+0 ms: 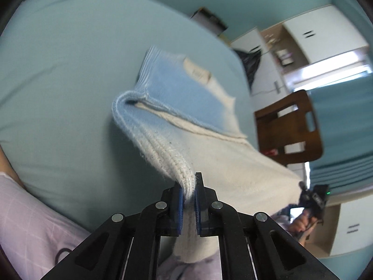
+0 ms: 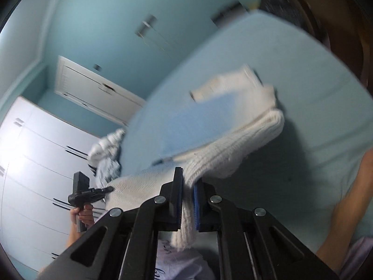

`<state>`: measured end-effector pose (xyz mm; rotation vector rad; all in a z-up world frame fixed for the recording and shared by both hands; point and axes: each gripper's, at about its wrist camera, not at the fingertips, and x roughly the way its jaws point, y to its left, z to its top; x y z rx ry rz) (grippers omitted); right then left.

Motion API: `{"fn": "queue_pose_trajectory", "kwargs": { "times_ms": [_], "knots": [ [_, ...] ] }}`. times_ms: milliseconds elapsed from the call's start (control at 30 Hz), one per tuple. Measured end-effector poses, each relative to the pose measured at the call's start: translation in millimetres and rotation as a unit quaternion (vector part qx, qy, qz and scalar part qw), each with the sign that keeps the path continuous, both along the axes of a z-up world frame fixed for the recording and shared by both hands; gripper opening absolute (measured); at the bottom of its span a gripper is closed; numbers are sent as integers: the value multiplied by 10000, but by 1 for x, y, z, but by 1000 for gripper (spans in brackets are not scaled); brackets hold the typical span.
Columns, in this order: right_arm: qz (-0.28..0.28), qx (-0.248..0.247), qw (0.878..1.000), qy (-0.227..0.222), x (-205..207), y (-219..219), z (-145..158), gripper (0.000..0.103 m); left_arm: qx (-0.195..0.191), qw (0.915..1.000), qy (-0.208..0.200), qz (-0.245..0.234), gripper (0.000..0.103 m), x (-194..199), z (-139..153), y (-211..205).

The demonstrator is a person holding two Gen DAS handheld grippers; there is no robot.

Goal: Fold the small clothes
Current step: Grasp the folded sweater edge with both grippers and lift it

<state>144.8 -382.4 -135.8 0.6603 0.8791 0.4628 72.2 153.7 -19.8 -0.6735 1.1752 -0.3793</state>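
A small knitted garment [image 1: 186,107], white with a light blue panel and a pale label, hangs lifted above the pale blue bed sheet [image 1: 70,70]. My left gripper [image 1: 188,186] is shut on its white ribbed edge. My right gripper [image 2: 188,182] is shut on the ribbed edge of the same garment [image 2: 233,144] at the other side. The right gripper also shows in the left wrist view [image 1: 313,200], and the left gripper shows in the right wrist view [image 2: 84,193], each held by a hand.
A brown wooden chair [image 1: 289,126] stands beyond the bed with white cupboards [image 1: 326,30] behind it. A pile of other clothes [image 2: 105,151] lies at the bed's edge near white wardrobes [image 2: 35,175]. The person's forearm [image 2: 345,205] is at right.
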Motion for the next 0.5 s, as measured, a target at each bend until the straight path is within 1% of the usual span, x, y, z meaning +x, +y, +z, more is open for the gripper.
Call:
{"fn": "queue_pose_trajectory", "kwargs": {
  "times_ms": [33, 67, 100, 133, 167, 200, 267, 300, 367, 467, 500],
  "knots": [
    [-85, 93, 9999, -64, -11, -8, -7, 3, -40, 10000, -72, 7, 7, 11, -7, -10],
    [-221, 319, 9992, -120, -19, -18, -4, 3, -97, 9998, -174, 3, 7, 0, -4, -7],
    [-351, 435, 9983, -170, -29, -16, -5, 3, -154, 9995, -286, -18, 7, -11, 5, -3],
    [-438, 475, 9977, -202, -35, -15, -7, 3, -181, 9991, -371, -42, 6, -7, 2, -11],
    [-506, 543, 9968, -294, -44, -18, -2, 3, -205, 9987, -461, -60, 6, -20, 15, -26],
    [-557, 557, 9962, -370, -45, -7, 0, 3, -261, 9980, -568, -63, 6, -25, 21, -25],
    [-559, 615, 9946, -615, -56, 4, 14, 3, -457, 9961, -758, -43, 6, -33, 39, -19],
    [-531, 655, 9939, -714, -63, 8, 23, 3, -545, 9952, -815, -19, 6, -41, 52, -8],
    [-501, 688, 9924, -883, -73, 14, 38, 3, -776, 9923, -959, 74, 6, -56, 65, 2],
    [-446, 974, 9882, -1094, -92, 18, 50, 3, -983, 9888, -1093, 275, 6, -76, 77, 18],
    [-441, 1077, 9864, -1164, -97, 19, 51, 3, -1010, 9883, -1083, 357, 6, -78, 76, 21]
  ]
}}
